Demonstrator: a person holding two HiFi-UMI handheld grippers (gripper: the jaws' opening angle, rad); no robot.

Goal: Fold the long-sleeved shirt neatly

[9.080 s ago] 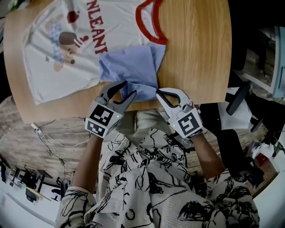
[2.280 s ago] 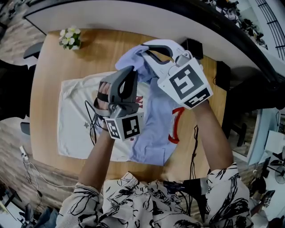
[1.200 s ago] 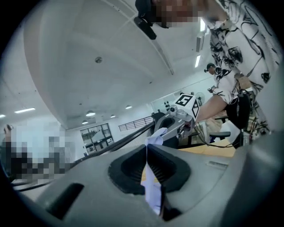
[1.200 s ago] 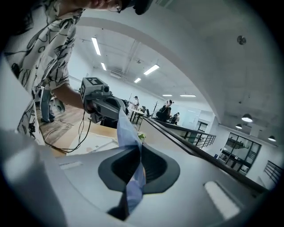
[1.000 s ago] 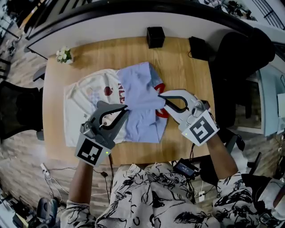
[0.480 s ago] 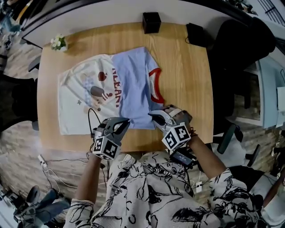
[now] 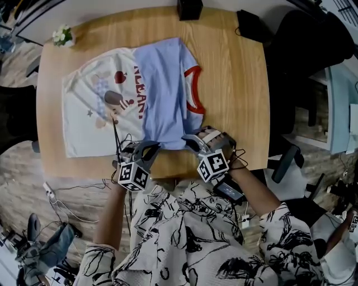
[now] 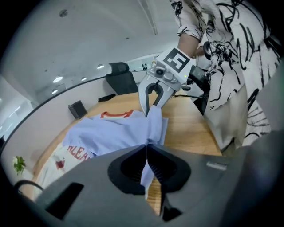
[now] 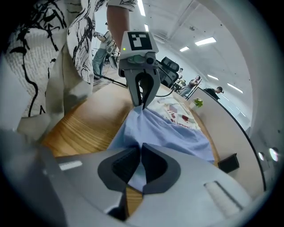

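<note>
A light blue shirt (image 7: 162, 84) lies spread lengthwise on the wooden table (image 7: 235, 95), on top of a white printed T-shirt (image 7: 92, 114) with a red collar. Both grippers hold its near edge, close to the table's front. My left gripper (image 7: 152, 147) is shut on the near left corner, and blue cloth (image 8: 113, 133) runs out from between its jaws. My right gripper (image 7: 188, 139) is shut on the near right corner, with the fabric (image 9: 171, 131) pinched between its pads. Each gripper shows in the other's view, the right one (image 8: 151, 103) and the left one (image 9: 142, 103) both clamped on the hem.
A black box (image 7: 190, 8) stands at the table's far edge, with a second dark object (image 7: 249, 25) to its right. A small flower pot (image 7: 61, 35) sits at the far left corner. A black chair (image 7: 305, 50) stands at the right. Cables (image 7: 72, 187) hang off the near left.
Both grippers have come down and back toward the table's near edge with the blue shirt. The shirt, first lifted and bunched, now lies flat over the white T-shirt.
</note>
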